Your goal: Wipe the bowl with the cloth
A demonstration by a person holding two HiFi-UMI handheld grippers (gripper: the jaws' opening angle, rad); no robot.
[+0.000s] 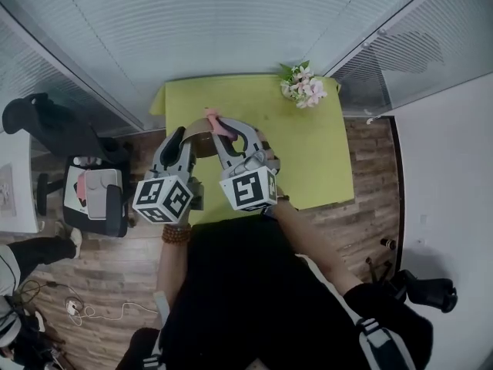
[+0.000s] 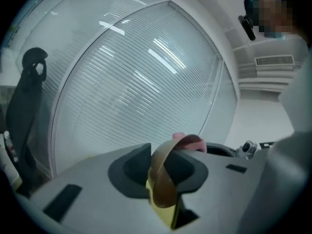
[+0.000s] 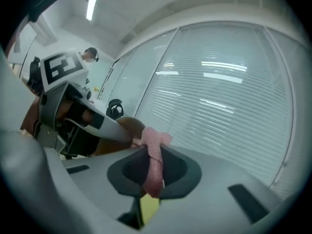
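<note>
Only gripper views show left hand-held gripper [image 2: 165,165] pinching bowl [image 2: 157,189], right hand-held gripper [image 3: 154,165] clamping cloth [image 3: 155,177].

A black garment [image 1: 246,284] is worn over the torso. A band of brown beads [image 1: 176,233] is noted at the left wrist. The left gripper [image 1: 183,139] and the right gripper [image 1: 231,127] are built in matt grey with curved arms. Each is fitted at the rear with a white cube bearing black square markers, the left cube [image 1: 163,199] and the right cube [image 1: 248,190]. In both gripper views a dark recessed pocket [image 2: 129,172] [image 3: 127,173] is set into the grey jaw faces, with dark rectangular slots [image 2: 61,201] [image 3: 248,201] alongside.
</note>
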